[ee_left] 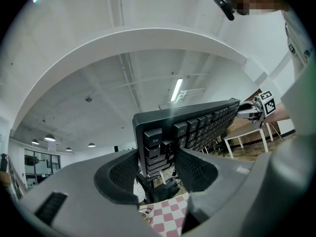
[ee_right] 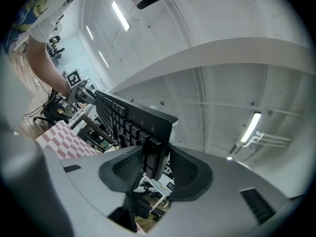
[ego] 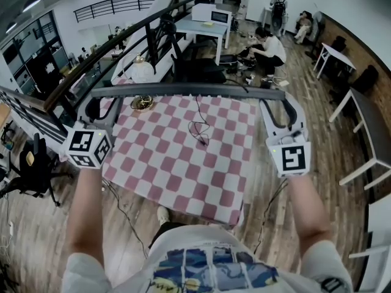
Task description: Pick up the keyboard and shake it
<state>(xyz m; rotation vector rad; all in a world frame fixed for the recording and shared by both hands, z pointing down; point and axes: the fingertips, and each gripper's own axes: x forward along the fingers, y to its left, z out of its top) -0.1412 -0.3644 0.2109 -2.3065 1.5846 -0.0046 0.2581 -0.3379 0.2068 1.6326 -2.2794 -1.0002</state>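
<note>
Keyboard (ego: 183, 90) ends between jaws of left gripper (ee_left: 157, 159) and right gripper (ee_right: 157, 163)

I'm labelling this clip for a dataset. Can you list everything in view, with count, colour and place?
keyboard: one, black, lifted in the air
tablecloth: one, pink and white checks, spread below the keyboard
cable: one, black, looped on the cloth's far half
brassy object: one, gold-coloured, cloth's far left corner
people: at least three, room's far end
left gripper: one, grey, shut on the keyboard's left end
right gripper: one, grey, shut on its right end
forearms: two, bare, bottom of the head view
</note>
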